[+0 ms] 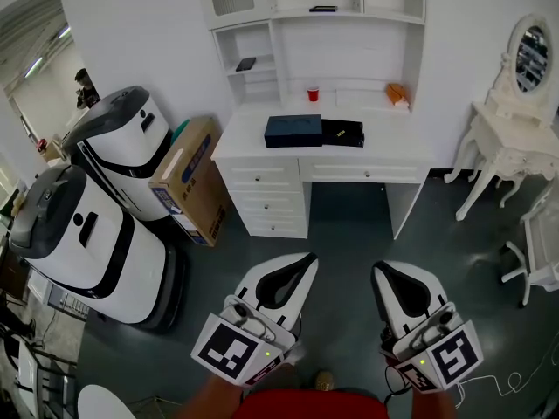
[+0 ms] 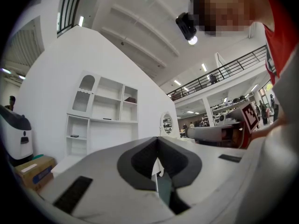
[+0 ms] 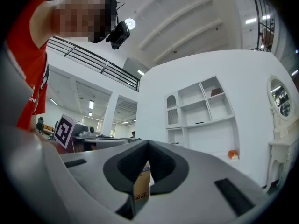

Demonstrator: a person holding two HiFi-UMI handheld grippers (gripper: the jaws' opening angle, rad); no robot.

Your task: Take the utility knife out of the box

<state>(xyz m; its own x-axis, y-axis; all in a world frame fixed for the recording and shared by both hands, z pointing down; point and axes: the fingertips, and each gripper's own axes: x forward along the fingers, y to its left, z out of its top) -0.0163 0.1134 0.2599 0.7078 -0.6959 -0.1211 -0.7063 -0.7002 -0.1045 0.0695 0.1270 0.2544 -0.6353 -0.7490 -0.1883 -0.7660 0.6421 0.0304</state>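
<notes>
Two closed, empty grippers held well short of the white wooden desk [image 1: 243, 140].
On the desk's top lies the dark blue flat box [image 1: 293, 131], with a black open tray [image 1: 342, 133] touching its right side. The utility knife itself cannot be made out there. A small red cup [image 1: 313, 93] stands on the desk behind the box. The left gripper [image 1: 307, 258] and the right gripper [image 1: 377, 269] hang low in front of the desk, each white claw's jaws pressed together on nothing.
</notes>
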